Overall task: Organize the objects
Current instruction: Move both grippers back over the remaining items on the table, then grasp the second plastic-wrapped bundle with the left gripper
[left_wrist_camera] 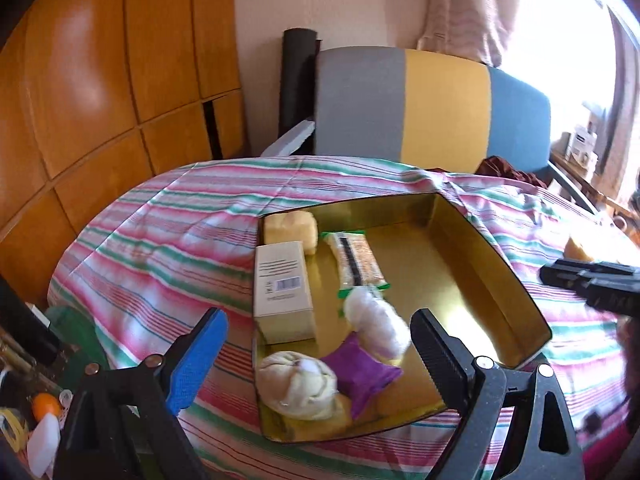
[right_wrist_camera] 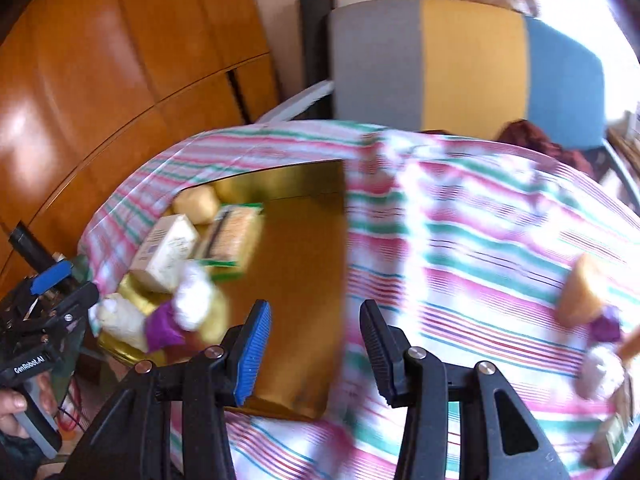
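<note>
A gold tin (left_wrist_camera: 500,256) lies on the striped cloth. It holds a beige box (left_wrist_camera: 282,292), a snack bar (left_wrist_camera: 356,260), a yellow sponge (left_wrist_camera: 290,228), a white fluffy toy (left_wrist_camera: 376,320), a purple cloth piece (left_wrist_camera: 360,372) and a white bun-like roll (left_wrist_camera: 296,384). My left gripper (left_wrist_camera: 320,360) hangs wide open above the tin's near end, gripping nothing. The right wrist view is blurred. In it, my right gripper (right_wrist_camera: 314,352) is partly open and empty over the tin's right edge (right_wrist_camera: 296,280). On the cloth to its right lie another yellow sponge (right_wrist_camera: 584,292) and a purple-and-white toy (right_wrist_camera: 604,360).
A chair with a grey, yellow and blue back (left_wrist_camera: 440,108) stands behind the table. Wooden cabinet doors (left_wrist_camera: 100,80) fill the left. Small clutter (left_wrist_camera: 44,412) sits below the table's left edge. A hand (right_wrist_camera: 12,404) holds the left gripper's handle. A small box (right_wrist_camera: 616,436) lies at the far right.
</note>
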`<action>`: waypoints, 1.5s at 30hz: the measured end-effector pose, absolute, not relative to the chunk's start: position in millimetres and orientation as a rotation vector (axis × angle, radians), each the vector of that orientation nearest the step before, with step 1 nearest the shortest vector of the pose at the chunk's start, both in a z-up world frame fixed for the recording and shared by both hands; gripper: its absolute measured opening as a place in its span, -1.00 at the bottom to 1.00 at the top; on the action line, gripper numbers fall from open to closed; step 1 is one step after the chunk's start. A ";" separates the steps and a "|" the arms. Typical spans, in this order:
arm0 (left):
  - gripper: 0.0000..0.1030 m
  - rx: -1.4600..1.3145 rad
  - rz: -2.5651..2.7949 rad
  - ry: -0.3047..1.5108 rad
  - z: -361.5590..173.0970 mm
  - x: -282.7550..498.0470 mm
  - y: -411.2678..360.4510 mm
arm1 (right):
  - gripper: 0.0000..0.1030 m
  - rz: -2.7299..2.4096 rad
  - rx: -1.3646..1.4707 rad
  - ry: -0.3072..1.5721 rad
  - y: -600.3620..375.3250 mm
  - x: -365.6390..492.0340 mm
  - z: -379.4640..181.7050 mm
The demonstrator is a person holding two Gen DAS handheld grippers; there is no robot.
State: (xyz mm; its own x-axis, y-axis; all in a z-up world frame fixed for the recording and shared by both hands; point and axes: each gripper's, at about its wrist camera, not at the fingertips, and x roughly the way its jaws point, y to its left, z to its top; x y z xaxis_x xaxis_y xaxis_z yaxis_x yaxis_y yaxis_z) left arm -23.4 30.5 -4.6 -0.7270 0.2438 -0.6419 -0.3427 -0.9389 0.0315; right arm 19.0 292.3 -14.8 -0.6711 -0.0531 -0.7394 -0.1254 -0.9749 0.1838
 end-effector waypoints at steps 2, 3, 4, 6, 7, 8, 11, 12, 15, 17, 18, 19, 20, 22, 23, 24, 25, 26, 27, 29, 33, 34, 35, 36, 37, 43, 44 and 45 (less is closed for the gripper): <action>0.82 -0.948 2.629 0.236 -4.0 -20.0 39.7 | -0.09 2.770 -1.218 0.352 317.1 34.6 -11.0; 0.82 -0.945 2.618 0.245 -3.9 -18.4 44.5 | -0.09 2.742 -1.199 0.358 330.3 42.6 -9.1; 0.82 -0.944 2.607 0.254 -3.7 -17.0 48.7 | -0.09 2.715 -1.182 0.370 343.7 50.4 -8.0; 0.82 -0.935 2.577 0.280 -3.7 -13.9 59.8 | -0.09 2.654 -1.155 0.409 372.6 67.6 -6.8; 0.82 -0.927 2.564 0.294 -3.5 -11.6 65.7 | -0.09 2.615 -1.137 0.426 388.1 76.9 -6.3; 0.82 -0.917 2.548 0.308 -3.0 -9.7 71.8 | -0.09 2.574 -1.116 0.438 403.3 86.2 -5.7; 0.82 -0.898 2.492 0.332 -1.7 -3.8 89.7 | -0.09 2.441 -1.017 0.523 453.4 120.1 -4.0; 0.82 -0.893 2.471 0.339 -1.5 -2.0 96.5 | -0.09 2.391 -0.973 0.556 469.4 132.1 -4.6; 0.82 -0.882 2.406 0.376 -1.7 4.6 120.5 | -0.09 2.233 -0.835 0.699 513.1 167.6 -12.2; 0.81 -0.876 2.356 0.394 -0.8 9.7 138.5 | -0.09 2.137 -0.756 0.859 535.2 188.7 -21.0; 0.81 -0.867 2.333 0.403 0.4 13.1 147.6 | -0.09 2.092 -0.729 0.925 543.5 197.5 -25.0; 0.81 -0.849 2.307 0.420 1.4 17.7 158.6 | -0.09 2.064 -0.703 0.974 549.0 204.5 -27.8; 0.81 -0.833 2.286 0.436 2.3 22.0 168.6 | -0.09 2.043 -0.684 1.016 553.6 210.3 -30.0; 0.81 -0.819 2.226 0.461 1.7 28.1 190.0 | -0.09 2.016 -0.662 1.071 558.9 217.7 -33.8; 0.77 -0.817 2.192 0.467 0.8 30.0 201.0 | -0.09 2.010 -0.655 1.094 561.9 221.0 -35.4; 0.74 -0.819 2.159 0.473 -1.3 31.4 212.4 | -0.09 2.007 -0.650 1.112 563.2 222.5 -36.4; 0.68 -0.827 2.123 0.483 -4.3 32.6 225.7 | -0.09 2.006 -0.644 1.122 562.4 223.9 -36.4; 0.62 -0.839 2.093 0.491 -7.2 33.1 236.2 | -0.09 2.008 -0.638 1.128 562.8 224.9 -36.7; 0.59 -0.854 2.059 0.496 -10.4 32.7 248.4 | -0.09 2.009 -0.631 1.131 562.1 225.7 -36.7; 0.54 -0.882 2.004 0.493 -17.1 33.0 270.3 | -0.09 2.012 -0.627 1.139 560.6 226.7 -37.6; 0.42 -0.938 1.906 0.488 -31.5 30.6 314.4 | -0.09 2.009 -0.633 1.181 562.5 227.0 -41.8; 0.39 -0.944 1.882 0.483 -33.7 31.3 327.3 | -0.09 2.008 -0.628 1.187 563.0 227.6 -42.2; 0.39 -0.946 1.859 0.472 -34.8 32.7 336.9 | -0.09 2.010 -0.624 1.192 563.2 228.2 -42.3; 0.39 -0.947 1.831 0.459 -36.3 33.5 348.8 | -0.09 2.012 -0.618 1.198 563.7 229.1 -42.4; 0.40 -0.946 1.808 0.452 -37.5 35.4 360.7 | -0.09 2.013 -0.613 1.204 564.3 229.5 -42.6; 0.46 -0.927 1.702 0.499 -47.6 51.7 426.4 | -0.09 2.008 -0.584 1.239 566.2 233.1 -44.0; 0.48 -0.925 1.693 0.506 -50.5 52.2 435.6 | -0.09 2.007 -0.582 1.248 566.8 233.6 -44.9; 0.50 -0.926 1.692 0.513 -53.3 53.1 444.5 | -0.09 2.006 -0.581 1.258 567.1 234.1 -45.7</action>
State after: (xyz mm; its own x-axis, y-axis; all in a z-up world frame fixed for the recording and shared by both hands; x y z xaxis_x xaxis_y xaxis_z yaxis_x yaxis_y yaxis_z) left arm 53.1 444.5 -53.3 -0.1081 0.6040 -0.7897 -0.9407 -0.3190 -0.1153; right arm 234.1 567.1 -45.7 -0.6623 0.3160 -0.6793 -0.7491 -0.2932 0.5940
